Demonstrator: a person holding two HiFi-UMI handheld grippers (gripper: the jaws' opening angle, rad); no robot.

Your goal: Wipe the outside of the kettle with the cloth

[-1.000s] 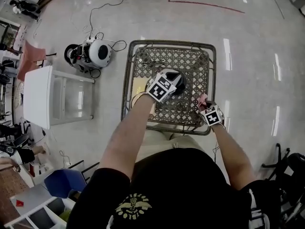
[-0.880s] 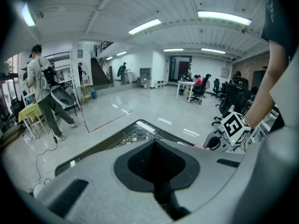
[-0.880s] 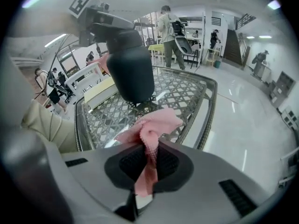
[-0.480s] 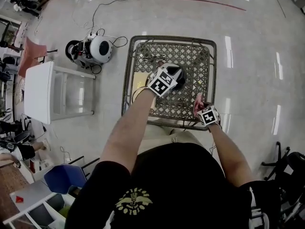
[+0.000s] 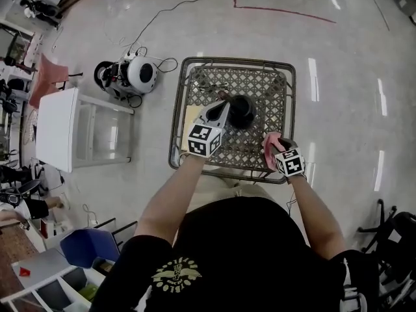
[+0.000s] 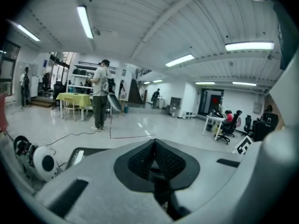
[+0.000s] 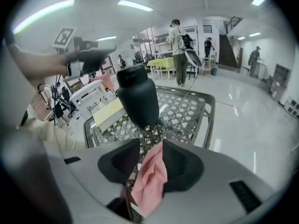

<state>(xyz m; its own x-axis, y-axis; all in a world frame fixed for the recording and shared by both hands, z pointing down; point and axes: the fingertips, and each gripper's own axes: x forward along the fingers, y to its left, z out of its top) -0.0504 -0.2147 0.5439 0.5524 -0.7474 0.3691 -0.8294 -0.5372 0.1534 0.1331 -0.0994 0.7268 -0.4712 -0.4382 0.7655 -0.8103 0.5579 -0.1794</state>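
The black kettle stands upright in the middle of the lattice table; the right gripper view shows the kettle just ahead. My left gripper hovers beside the kettle's left, shut with nothing in it, clear of the kettle. It also shows up and left of the kettle in the right gripper view. My right gripper is at the table's near right edge. Its jaws are opening with the pink cloth still hanging between them, against one pad. In the head view the cloth bunches at the tips.
A yellow pad lies on the table's left side, with small dark items at its far end. On the floor to the left stand a white shelf unit and a round white device with cables. People stand far off.
My left gripper has come off the top of the kettle and drawn back to its near left. My right gripper has lifted a little with the cloth.
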